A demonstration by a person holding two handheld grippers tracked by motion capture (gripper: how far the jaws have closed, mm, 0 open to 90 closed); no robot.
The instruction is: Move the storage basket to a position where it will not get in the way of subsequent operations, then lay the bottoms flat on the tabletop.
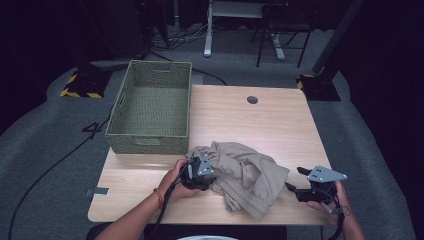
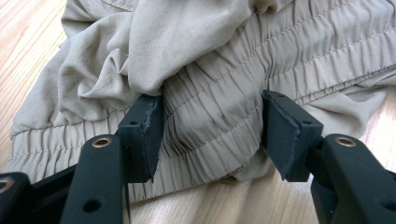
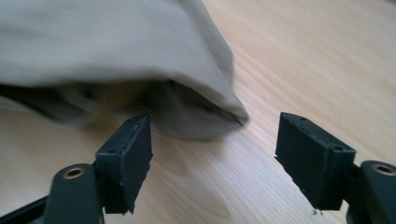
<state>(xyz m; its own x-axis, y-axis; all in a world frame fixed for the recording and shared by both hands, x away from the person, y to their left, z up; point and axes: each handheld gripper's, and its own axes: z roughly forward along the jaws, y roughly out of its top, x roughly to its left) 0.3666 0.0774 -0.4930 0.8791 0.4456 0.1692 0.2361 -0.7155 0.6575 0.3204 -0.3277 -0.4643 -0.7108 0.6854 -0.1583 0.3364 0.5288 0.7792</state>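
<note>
A crumpled beige garment [image 1: 245,172] with an elastic waistband lies on the near part of the wooden table [image 1: 260,125]. My left gripper [image 1: 214,175] rests at the garment's left edge. In the left gripper view its jaws [image 2: 212,135] stand on either side of a bunched stretch of the waistband [image 2: 210,121], with the pads beside the cloth and not clamped on it. My right gripper [image 1: 295,179] is off the garment's right side. In the right gripper view it [image 3: 212,154] is open over bare wood, with the garment's edge [image 3: 196,116] just beyond the tips.
A green woven basket [image 1: 150,142] stands empty at the table's back left. A round cable hole [image 1: 252,99] sits near the far edge. Bare wood stretches between the basket and the garment. Beyond the table, a chair and desk legs stand on grey carpet.
</note>
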